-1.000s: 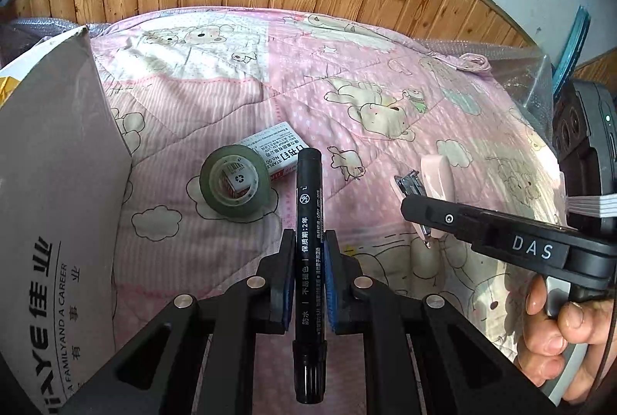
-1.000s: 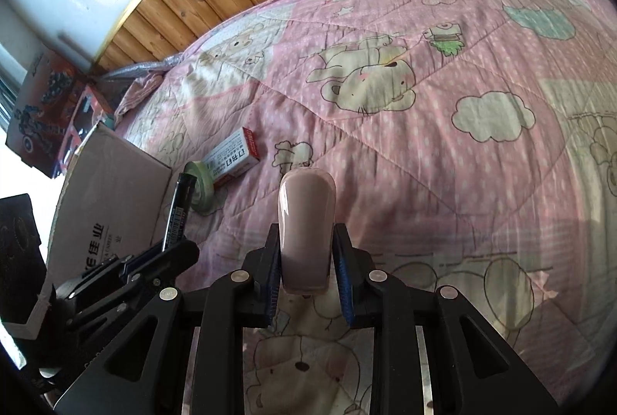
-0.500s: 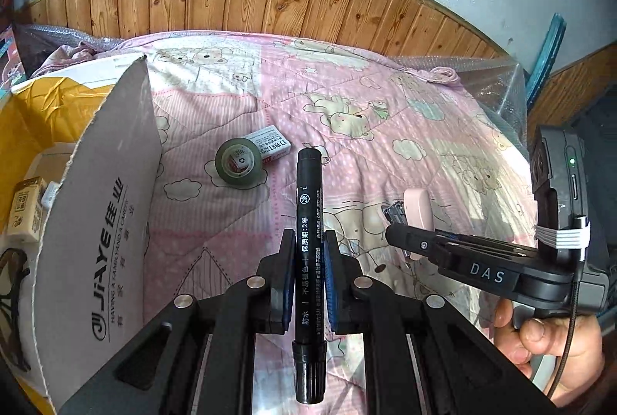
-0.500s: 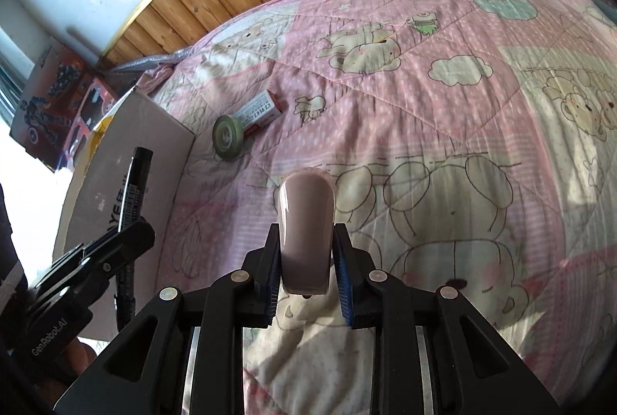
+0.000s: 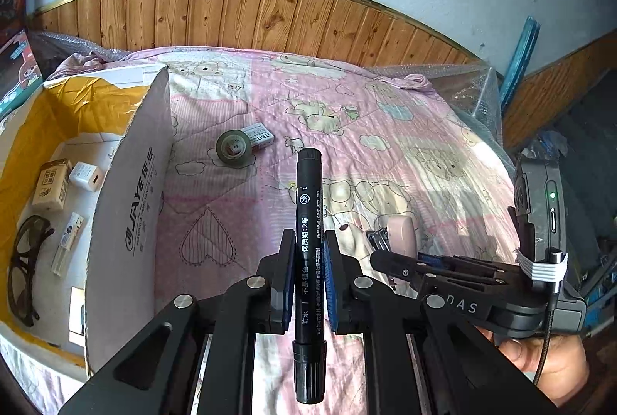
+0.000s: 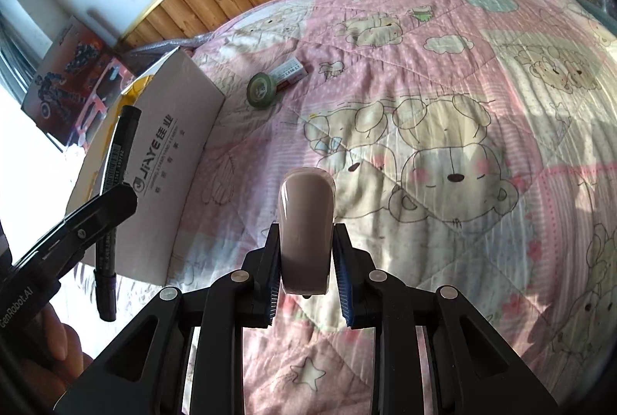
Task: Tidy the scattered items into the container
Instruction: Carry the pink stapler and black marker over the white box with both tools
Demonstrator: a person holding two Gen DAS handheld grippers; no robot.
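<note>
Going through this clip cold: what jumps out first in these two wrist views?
The left gripper clamps a black marker dead centre, and the right gripper clamps a pink nail clipper. At left stands an open cardboard box with glasses inside; a green tape roll lies on the pink bear quilt.

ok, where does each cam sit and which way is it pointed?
Left wrist: on the left gripper, facing the headboard over the black marker; right gripper and a hand show.
Right wrist: on the right gripper, facing across the quilt over the pink nail clipper; left gripper shows.
Shared: cardboard box, tape roll, small carton.
</note>
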